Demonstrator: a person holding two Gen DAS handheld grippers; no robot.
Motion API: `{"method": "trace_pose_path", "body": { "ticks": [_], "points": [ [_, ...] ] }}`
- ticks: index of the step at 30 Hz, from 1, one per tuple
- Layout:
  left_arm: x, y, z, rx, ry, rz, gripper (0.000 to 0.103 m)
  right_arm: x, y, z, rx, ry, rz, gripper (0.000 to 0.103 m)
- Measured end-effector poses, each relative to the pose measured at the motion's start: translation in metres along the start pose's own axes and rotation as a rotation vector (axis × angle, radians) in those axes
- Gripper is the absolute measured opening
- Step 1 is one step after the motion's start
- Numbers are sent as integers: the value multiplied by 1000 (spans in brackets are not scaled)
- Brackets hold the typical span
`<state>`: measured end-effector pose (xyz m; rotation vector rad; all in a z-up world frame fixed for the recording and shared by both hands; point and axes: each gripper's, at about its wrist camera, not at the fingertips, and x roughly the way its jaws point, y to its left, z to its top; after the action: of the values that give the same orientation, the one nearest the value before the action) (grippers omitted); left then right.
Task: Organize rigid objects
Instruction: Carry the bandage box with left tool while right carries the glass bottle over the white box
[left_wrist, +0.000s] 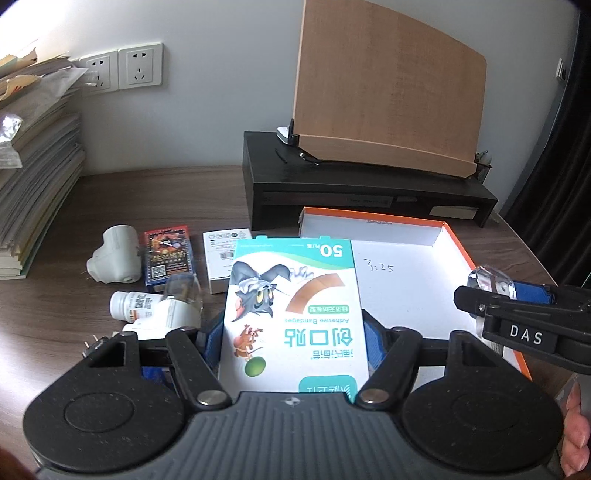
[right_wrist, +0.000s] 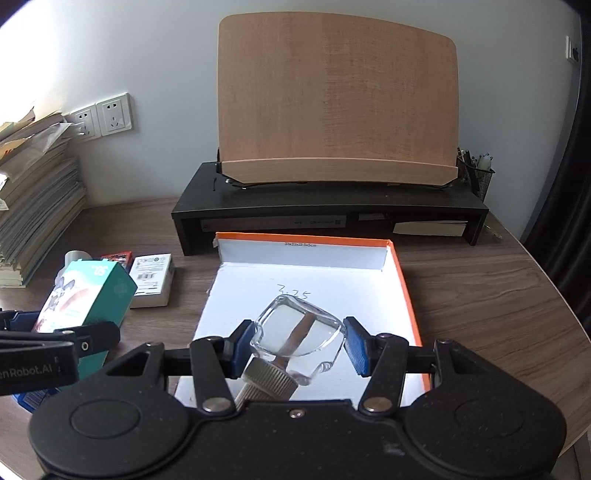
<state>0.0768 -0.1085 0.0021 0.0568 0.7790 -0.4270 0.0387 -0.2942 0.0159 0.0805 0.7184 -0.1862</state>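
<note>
1. In the left wrist view, the left gripper (left_wrist: 295, 332) had its jaws clamped on a bandage box (left_wrist: 293, 306), printed with a cartoon cat and mouse, at the lower centre of the frame.
2. In the right wrist view, the right gripper (right_wrist: 299, 347) had its jaws clamped on a clear glass bottle (right_wrist: 299, 332) with a ribbed cap, lying tilted between the blue pads at the lower centre.
3. Both held things hung over or at the near edge of a white tray (right_wrist: 384, 295) with an orange rim, in the middle of the table (right_wrist: 480, 295); "3.25" was handwritten on its floor.
4. At the left of the left wrist view, on the table, lay a white plug adapter (left_wrist: 116, 254), a red card pack (left_wrist: 168, 254), a white carton (left_wrist: 221, 258) and a white pill bottle (left_wrist: 129, 304).
5. Behind the tray stood a black riser (right_wrist: 332, 210) carrying a wooden board (right_wrist: 336, 99).
6. A paper stack (left_wrist: 37, 177) filled the left edge.
7. Fingers (left_wrist: 576, 439) showed at the lower right of the left wrist view.
</note>
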Motion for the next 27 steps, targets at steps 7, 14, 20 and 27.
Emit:
{"method": "trace_pose_path", "body": {
  "ticks": [7,14,20,27],
  "points": [
    [14,-26,7,7,-17,21,71,14,-25,14,-19,-20,18,64],
    [28,-43,12,14,-18,51,71,34,-36,21,-29,-12,50,64],
    [42,-50,13,15,3,69,71,51,-42,25,-40,8,68,64],
    [60,-59,16,20,33,73,72,71,-47,31,-45,28,72,64]
  ]
}}
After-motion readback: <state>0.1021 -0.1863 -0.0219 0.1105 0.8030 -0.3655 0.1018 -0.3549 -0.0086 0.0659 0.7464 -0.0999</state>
